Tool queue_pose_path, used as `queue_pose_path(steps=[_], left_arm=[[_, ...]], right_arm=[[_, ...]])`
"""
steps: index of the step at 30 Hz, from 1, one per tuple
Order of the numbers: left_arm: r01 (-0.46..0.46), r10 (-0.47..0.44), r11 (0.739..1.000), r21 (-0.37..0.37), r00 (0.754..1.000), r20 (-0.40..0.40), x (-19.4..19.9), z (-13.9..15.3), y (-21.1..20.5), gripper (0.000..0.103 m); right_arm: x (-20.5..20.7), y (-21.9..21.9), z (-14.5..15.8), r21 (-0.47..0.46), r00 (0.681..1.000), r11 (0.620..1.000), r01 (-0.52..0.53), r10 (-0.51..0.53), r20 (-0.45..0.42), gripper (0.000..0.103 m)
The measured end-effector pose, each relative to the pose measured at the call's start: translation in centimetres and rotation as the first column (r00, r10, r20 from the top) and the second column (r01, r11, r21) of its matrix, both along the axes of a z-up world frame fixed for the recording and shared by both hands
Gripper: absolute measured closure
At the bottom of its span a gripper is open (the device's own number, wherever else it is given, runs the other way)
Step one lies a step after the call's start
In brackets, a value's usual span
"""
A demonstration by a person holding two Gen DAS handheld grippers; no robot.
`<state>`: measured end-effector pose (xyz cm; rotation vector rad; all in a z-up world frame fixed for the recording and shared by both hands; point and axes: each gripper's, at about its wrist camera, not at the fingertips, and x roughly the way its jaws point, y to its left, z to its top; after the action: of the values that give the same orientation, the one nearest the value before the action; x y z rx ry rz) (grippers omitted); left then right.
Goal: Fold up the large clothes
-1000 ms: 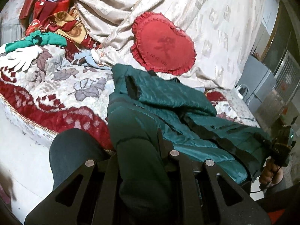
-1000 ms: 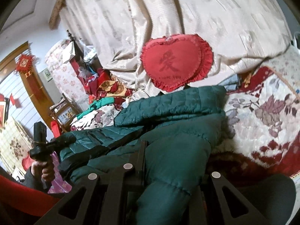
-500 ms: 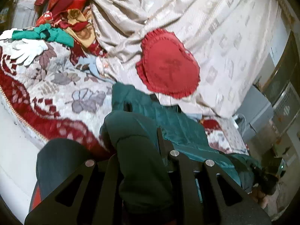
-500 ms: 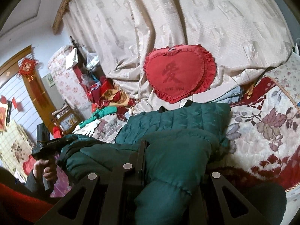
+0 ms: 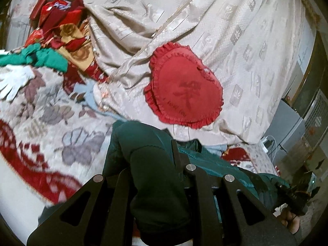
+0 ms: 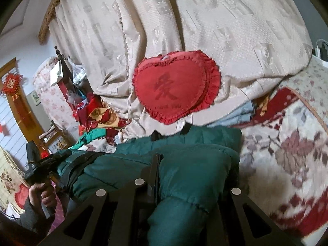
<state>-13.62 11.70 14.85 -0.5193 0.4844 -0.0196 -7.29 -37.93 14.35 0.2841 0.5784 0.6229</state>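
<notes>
Dark teal-green quilted puffer jacket [image 6: 184,164] w/ black trim. Red heart-shaped frilled cushion [image 6: 176,94] w/ darker red character on front. Beige damask curtain-like cloth [image 5: 225,30] w/ pale flower & square motifs. Cream bed blanket [image 5: 51,112] w/ grey-mauve leaves & deep red border bands. Bright green cloth [image 5: 41,57]; white glove [image 5: 14,80]; red & gold floral fabric heap [image 5: 67,30]. Black gripper frames.

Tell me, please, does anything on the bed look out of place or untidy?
Yes. Red and green clothes lie in a loose heap at the far corner of the bed, with a white glove beside them. The red heart cushion leans tilted against the beige cover.
</notes>
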Motion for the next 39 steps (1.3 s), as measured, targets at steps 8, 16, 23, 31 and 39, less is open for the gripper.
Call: queue_pose_path(steps=[8,16,23,31,39], left_arm=[[-0.016,0.018,0.999,0.028,0.999,-0.047,5.9,-0.7,0.7,0.093],[-0.064,0.068,0.998,0.030,0.976,-0.205,14.1,-6.0,1.8,0.092],[-0.082,0.112,0.988,0.131,0.962,-0.247,19.1,-8.7,1.0,0.088],[-0.082,0.133,0.983,0.166,0.937,-0.323,22.8,-12.4,1.1,0.087],[-0.068,0.132,0.978,0.195,0.932,-0.339,24.9,-14.5,0.6,0.087]], right_arm=[[6.3,1.9,1.4,-0.035,1.000,0.999,0.002,-0.001,0.011,0.091],[15.3,4.1,-2.7,-0.069,0.990,0.997,-0.017,0.007,-0.143,0.091],[21.1,6.0,-6.0,-0.146,0.969,0.989,0.024,-0.059,-0.241,0.091],[24.9,8.2,-8.8,-0.243,0.962,0.970,0.026,-0.091,-0.257,0.091],[27.2,9.5,-11.5,-0.307,0.957,0.952,-0.003,-0.087,-0.278,0.091]])
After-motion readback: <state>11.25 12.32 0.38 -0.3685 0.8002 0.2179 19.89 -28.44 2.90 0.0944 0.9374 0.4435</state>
